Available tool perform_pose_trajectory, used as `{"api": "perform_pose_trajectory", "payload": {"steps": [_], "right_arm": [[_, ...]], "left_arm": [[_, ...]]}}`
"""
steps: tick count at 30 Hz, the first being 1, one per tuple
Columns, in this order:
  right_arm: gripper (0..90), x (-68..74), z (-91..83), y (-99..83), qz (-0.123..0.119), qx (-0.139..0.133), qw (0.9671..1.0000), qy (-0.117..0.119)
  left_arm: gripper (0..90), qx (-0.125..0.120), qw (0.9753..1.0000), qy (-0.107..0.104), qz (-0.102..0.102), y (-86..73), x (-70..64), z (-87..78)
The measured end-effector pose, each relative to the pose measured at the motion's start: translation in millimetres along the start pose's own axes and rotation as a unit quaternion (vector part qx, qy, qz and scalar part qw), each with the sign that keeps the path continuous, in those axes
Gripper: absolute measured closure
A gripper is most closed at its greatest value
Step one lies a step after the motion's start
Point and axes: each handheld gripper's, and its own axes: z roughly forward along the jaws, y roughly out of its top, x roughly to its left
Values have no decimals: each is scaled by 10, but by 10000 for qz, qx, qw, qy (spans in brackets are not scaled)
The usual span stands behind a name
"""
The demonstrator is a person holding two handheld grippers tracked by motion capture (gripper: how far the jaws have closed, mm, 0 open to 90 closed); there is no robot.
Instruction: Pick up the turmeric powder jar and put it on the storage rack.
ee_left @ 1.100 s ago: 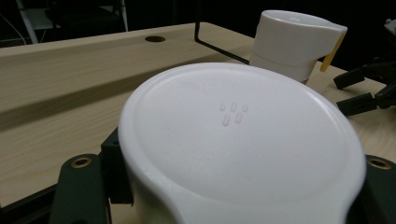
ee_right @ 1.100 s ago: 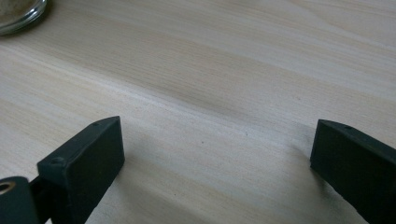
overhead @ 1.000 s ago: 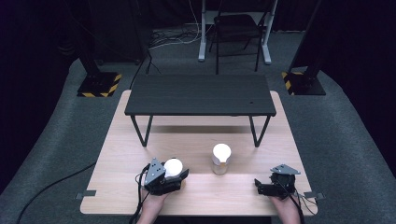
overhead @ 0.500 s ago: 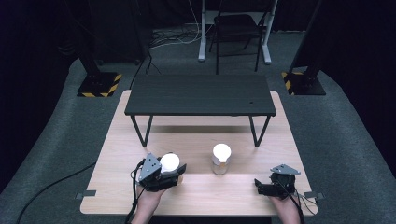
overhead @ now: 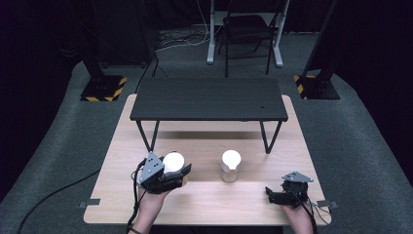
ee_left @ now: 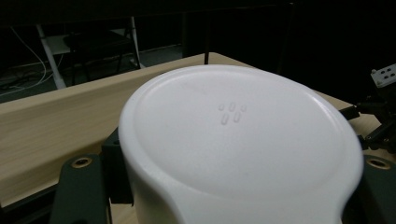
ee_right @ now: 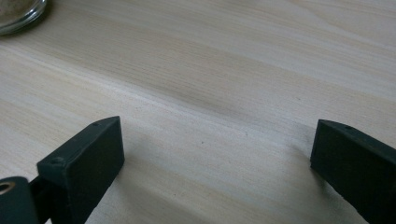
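I am holding a white-lidded jar in my left gripper above the table.

My left gripper is clamping its jaws on the white-lidded jar, which I am keeping at the front left of the table, apart from a second jar standing near the middle. My right gripper is resting at the front right, its jaws spread wide over bare wood.

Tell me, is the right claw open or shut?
Open. The right claw has its two black jaws far apart, with bare table between them.
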Motion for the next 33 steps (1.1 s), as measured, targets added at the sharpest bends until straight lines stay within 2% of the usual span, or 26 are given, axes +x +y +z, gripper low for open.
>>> {"api": "perform_pose_trajectory", "payload": {"steps": [8, 16, 23, 33], "right_arm": [[18, 0, 0, 0, 0, 1, 10000, 0], [18, 0, 0, 0, 2, 1, 10000, 0], [18, 0, 0, 0, 0, 1, 10000, 0], [18, 0, 0, 0, 1, 1, 10000, 0]], "left_arm": [[298, -87, 9998, 148, -59, 130, 44, -70], [298, -126, 9996, 261, 9, 349, 95, -138], [298, -68, 9994, 314, 86, 553, 115, -137], [299, -131, 9990, 420, 70, 722, 151, -121]]}}
